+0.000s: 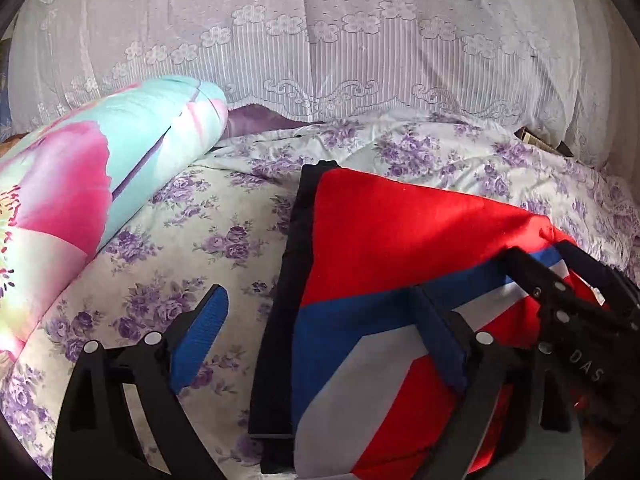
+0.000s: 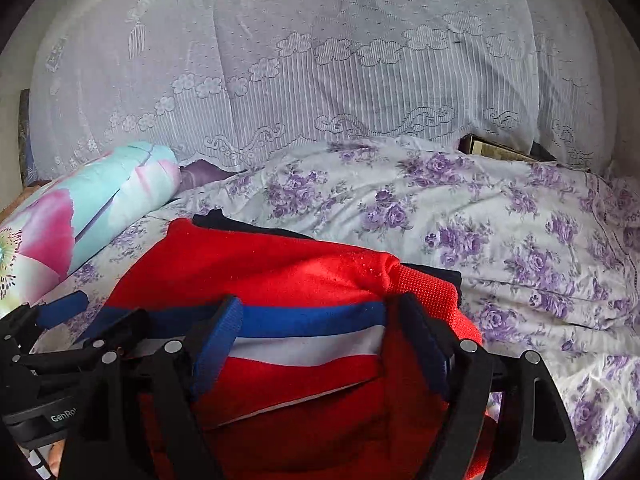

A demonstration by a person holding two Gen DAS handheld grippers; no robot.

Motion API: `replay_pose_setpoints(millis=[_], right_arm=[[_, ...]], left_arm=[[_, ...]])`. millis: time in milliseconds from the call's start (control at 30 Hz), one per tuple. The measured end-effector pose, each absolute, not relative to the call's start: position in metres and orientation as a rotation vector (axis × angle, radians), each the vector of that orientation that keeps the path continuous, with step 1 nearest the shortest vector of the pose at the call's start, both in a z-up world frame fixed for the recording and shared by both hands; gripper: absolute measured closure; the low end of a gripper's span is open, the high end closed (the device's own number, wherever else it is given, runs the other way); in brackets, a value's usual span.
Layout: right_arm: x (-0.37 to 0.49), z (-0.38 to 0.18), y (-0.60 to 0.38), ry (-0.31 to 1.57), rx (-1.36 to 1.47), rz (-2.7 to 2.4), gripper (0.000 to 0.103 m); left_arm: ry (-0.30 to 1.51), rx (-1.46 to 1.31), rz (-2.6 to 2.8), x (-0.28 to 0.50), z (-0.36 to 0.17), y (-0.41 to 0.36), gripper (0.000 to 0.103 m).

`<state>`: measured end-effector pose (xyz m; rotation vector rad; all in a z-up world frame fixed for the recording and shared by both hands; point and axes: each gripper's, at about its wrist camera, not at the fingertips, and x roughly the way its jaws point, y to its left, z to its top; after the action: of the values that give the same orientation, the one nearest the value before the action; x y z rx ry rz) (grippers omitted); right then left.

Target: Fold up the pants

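The pants (image 1: pixel 400 232) are red with blue and white stripes and a black band along their left edge. They lie folded in a bundle on the floral bedsheet (image 1: pixel 168 240). My left gripper (image 1: pixel 324 300) is open, its jaws wide apart over the bundle's left edge, one blue pad over the sheet, the other over the stripes. My right gripper (image 2: pixel 316 312) is open too, its fingers straddling the bundle (image 2: pixel 280 264) over the stripes. It also shows at the right of the left wrist view (image 1: pixel 560 280), and the left gripper at the left of the right wrist view (image 2: pixel 64 312).
A rolled turquoise and pink quilt (image 1: pixel 80 184) lies on the left of the bed. A white lace curtain (image 1: pixel 320 40) hangs behind the bed. A dark box (image 2: pixel 500 148) sits at the far right edge under the curtain.
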<state>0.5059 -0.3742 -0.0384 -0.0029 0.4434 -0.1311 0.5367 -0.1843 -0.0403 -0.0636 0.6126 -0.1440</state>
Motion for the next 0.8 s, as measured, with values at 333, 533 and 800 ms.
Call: replay_pose_setpoints(millis=[333,533,800], right_arm=[[0.462,-0.030,-0.397,0.349,0.105,-0.188,0.006],[0.430,-0.040,-0.410,0.419,0.155,-0.263,0.005],[0.431,-0.063,-0.412,0.623,0.143,-0.239,0.004]], left_arm=[[0.508,-0.104,-0.184,0.505,-0.028,-0.178,0.012],[0.593,-0.050,-0.205,0.492,-0.036,-0.183,0.012],[0.795,-0.137,-0.227,0.501,-0.060,-0.153,0.004]])
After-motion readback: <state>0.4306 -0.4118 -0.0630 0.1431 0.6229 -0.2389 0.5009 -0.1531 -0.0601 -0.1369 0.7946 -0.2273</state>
